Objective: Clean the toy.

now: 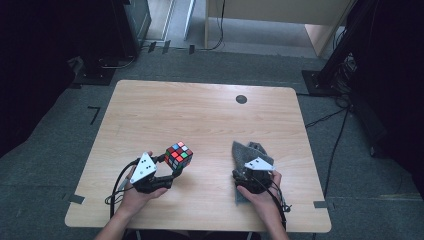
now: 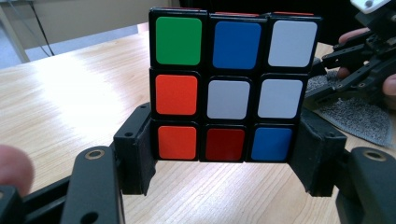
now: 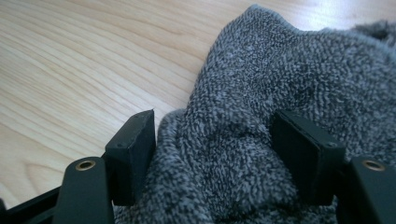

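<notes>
On the wooden table (image 1: 200, 115), the left hand-held gripper (image 1: 172, 167) clamps a puzzle cube (image 1: 178, 154), while the right hand-held gripper (image 1: 248, 170) pinches a grey cloth (image 1: 245, 152).

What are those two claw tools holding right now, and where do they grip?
The left gripper clamps the puzzle cube by the two sides of its bottom layer. The right gripper has a bunched fold of the grey towel between its jaws, pads against the cloth.

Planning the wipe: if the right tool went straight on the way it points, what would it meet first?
The grey towel: the right tool already has a fold between its jaws, more towel bunched just ahead.
</notes>
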A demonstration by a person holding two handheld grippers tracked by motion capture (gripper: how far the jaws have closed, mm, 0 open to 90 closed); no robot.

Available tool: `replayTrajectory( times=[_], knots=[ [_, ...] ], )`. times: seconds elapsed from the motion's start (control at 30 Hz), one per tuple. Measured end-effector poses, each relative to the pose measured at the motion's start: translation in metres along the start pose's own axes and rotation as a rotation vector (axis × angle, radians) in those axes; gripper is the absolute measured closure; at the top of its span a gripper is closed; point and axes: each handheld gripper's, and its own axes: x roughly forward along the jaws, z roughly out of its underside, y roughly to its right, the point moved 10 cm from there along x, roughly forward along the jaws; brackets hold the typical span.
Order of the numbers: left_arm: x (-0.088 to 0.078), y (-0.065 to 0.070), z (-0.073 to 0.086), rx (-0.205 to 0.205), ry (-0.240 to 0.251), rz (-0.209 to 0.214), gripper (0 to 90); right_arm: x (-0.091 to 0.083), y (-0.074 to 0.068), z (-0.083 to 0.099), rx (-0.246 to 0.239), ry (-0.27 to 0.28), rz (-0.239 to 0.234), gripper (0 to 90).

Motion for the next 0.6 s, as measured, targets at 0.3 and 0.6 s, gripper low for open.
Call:
replayTrajectory(
  times=[0.3, 0.6],
  knots=[
    [-0.002, 0.005, -0.004, 0.004, 0.019, 0.016, 33.8, -0.002, 0.006, 0.003, 0.002, 0.035, 0.083, 55.6],
    [-0.003, 0.002, -0.004, -0.004, 0.019, 0.013, 33.8, -0.03, -0.001, -0.013, 0.123, 0.096, -0.164, 45.0]
  ],
)
